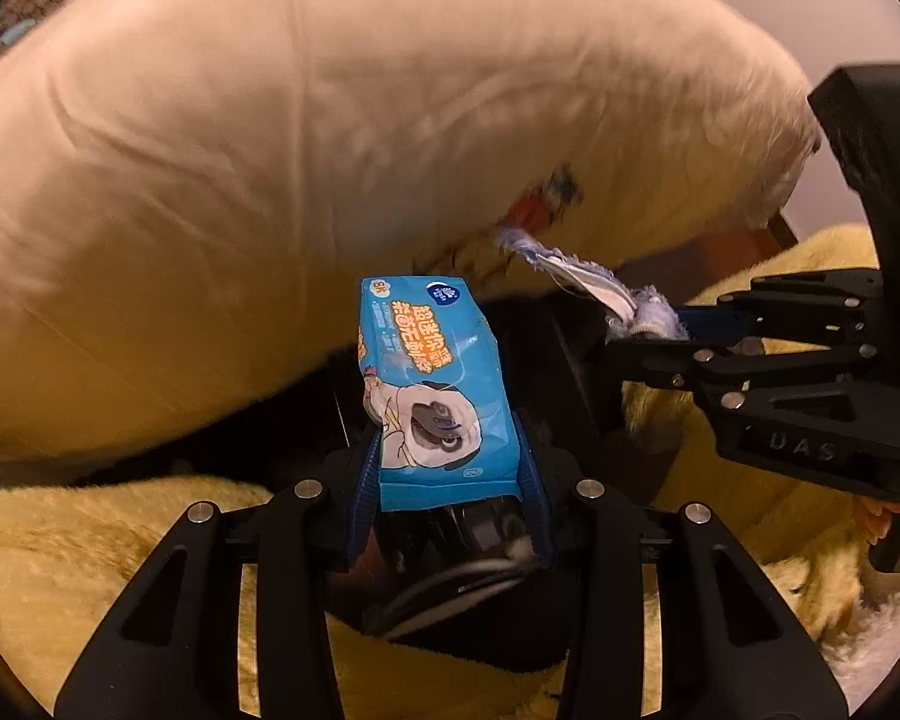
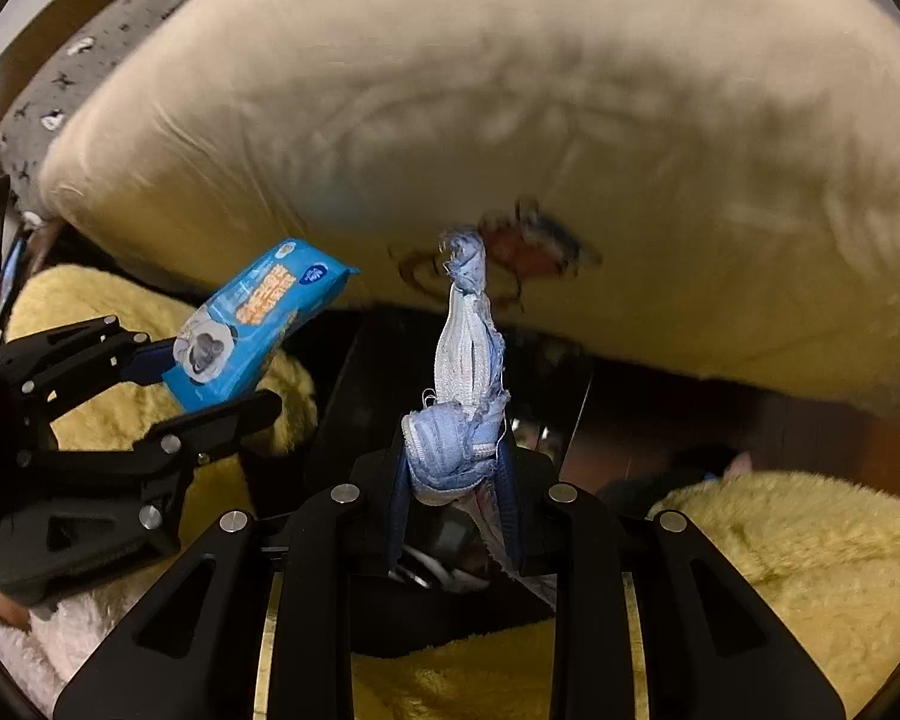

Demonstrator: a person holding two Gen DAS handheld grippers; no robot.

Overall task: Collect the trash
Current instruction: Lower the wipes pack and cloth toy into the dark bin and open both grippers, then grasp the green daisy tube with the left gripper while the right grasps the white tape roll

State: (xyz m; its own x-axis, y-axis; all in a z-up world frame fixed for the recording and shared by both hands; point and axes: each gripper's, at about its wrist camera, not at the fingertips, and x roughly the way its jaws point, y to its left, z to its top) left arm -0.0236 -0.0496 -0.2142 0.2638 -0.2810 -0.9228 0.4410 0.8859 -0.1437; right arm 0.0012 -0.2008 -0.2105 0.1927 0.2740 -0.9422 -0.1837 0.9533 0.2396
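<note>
Trash is pinched in both grippers above a yellow blanket.

A blue wipes packet [image 1: 435, 396] is clamped at its lower end by the left gripper [image 1: 447, 480], its length standing up out of the fingers. A frayed blue-and-white rag [image 2: 465, 396] is pinched by the right gripper [image 2: 457, 480], one twisted end sticking up. The two grippers are held near each other, apart. A fluffy yellow blanket [image 2: 780, 546] is seen below, and a large cream pillow [image 1: 330, 138] fills the background.

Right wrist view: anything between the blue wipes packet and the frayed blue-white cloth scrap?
Nothing solid between blue wipes packet and frayed cloth scrap; only dark bin opening behind, right wrist view.
</note>
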